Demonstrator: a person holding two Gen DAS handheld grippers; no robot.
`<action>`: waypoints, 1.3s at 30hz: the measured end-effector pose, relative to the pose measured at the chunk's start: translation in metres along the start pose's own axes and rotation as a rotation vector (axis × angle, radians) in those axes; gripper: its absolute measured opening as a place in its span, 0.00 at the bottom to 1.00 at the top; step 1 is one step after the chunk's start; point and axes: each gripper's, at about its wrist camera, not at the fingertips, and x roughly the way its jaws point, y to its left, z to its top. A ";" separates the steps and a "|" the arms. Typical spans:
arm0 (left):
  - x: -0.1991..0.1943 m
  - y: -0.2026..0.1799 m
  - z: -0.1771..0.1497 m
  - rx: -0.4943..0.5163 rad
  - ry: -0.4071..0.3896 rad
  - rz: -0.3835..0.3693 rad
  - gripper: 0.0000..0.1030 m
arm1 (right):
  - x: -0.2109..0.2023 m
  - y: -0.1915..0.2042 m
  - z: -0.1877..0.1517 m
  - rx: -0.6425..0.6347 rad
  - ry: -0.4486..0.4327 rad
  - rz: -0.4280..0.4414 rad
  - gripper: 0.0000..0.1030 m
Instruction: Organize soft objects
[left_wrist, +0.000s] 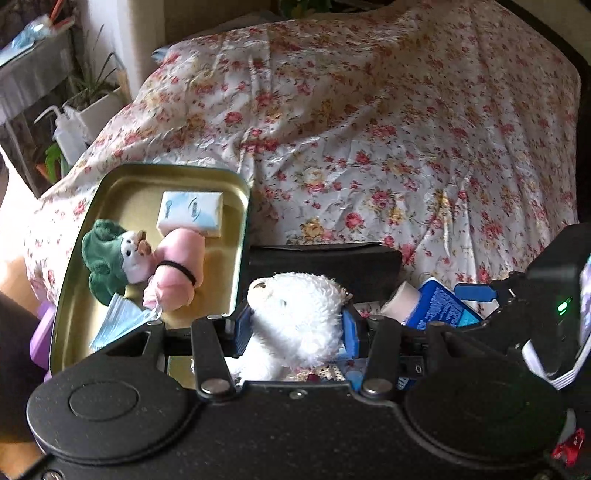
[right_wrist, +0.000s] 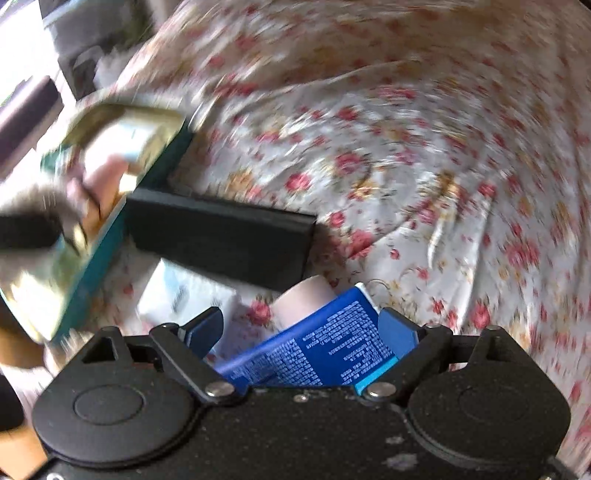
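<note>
Left gripper (left_wrist: 297, 326): jaws pinching fluffy white plush bear (left_wrist: 295, 317) | light, compressible; grip mid-body | right gripper (right_wrist: 301, 332): jaws spread around blue printed packet (right_wrist: 314, 354)

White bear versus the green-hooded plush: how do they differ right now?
The white bear is clamped between the left gripper pads, outside the tin; the green-hooded plush lies free inside it. The bear is all white and looks larger; the plush wears green. Both are soft toys.
</note>
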 end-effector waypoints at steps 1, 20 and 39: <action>0.002 0.003 -0.001 -0.007 0.006 -0.002 0.46 | 0.006 0.002 0.000 -0.040 0.017 -0.010 0.85; 0.015 0.018 -0.002 -0.027 0.011 0.021 0.46 | 0.026 -0.005 0.011 -0.136 -0.019 -0.127 0.24; -0.003 0.009 -0.015 -0.016 0.013 0.101 0.46 | 0.005 -0.003 0.011 -0.147 -0.122 -0.052 0.54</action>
